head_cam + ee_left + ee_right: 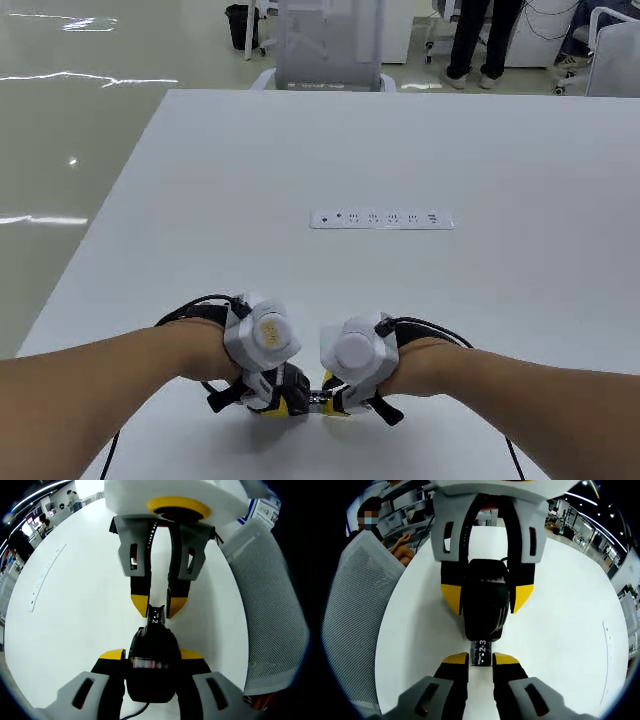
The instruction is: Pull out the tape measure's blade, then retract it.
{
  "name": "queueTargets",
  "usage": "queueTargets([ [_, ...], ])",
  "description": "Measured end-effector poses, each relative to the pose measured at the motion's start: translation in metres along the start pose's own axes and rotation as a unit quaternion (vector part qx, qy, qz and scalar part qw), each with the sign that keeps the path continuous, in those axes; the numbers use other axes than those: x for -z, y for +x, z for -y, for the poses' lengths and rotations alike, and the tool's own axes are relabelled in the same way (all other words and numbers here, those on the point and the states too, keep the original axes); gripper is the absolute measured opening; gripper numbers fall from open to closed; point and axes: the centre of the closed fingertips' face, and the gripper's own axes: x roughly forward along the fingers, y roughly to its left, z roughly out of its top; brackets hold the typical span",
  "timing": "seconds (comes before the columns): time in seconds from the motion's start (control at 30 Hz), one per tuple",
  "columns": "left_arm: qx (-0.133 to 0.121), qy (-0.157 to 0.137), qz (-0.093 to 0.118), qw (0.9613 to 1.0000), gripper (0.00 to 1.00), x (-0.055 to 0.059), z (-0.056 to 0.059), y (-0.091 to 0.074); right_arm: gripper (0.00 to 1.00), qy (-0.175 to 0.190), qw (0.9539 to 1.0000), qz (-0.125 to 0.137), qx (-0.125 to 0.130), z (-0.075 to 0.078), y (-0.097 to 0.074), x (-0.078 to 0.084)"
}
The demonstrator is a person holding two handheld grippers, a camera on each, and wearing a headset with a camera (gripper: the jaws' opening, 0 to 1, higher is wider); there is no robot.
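observed: the tape measure (150,680) sits low over the near edge of the white table (350,150), carried between the two grippers, well short of the power strip (381,219) further up the surface. the left gripper (152,655) has its jaws pressed in on either flank of the black case, which fills the gap between them. the right gripper (481,659) faces it nose to nose, its yellow tips pinched on the blade (481,649) just beyond the case mouth. only a short length of blade is exposed, with the numerals 2 and 3 legible, so the pull-out is judged barely begun. recommendation for the step in hand: keep the case hand fixed and level, and draw the right gripper straight away along the line of the blade, parallel to the table, so that the blade leaves the mouth without twisting or kinking. the pinch falls on a narrow, slick strip and is judged liable to slip if the pull is jerked, so apply steady tension. the open table to either side gives room for the draw. for the return, guide the blade back under the same pinch, not letting it snap home, and keep the case grip firm throughout.
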Motion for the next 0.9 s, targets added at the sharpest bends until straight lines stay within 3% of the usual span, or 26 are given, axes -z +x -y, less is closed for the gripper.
queueTargets([
  [0.13,-0.001,0.000,0.000,1.0000,0.35,0.000,0.000,0.000,0.19,0.000,0.9999,-0.014,0.001,-0.001,0.005,0.006],
  [0.53,0.000,0.001,0.001,1.0000,0.35,0.001,0.000,-0.002,0.13,0.020,0.9997,-0.010,0.000,0.001,0.001,0.009],
  [0.9,-0.002,-0.004,-0.001,1.0000,0.35,0.001,-0.002,-0.002,0.12,0.023,0.9994,-0.025,0.002,0.003,-0.003,0.016],
])
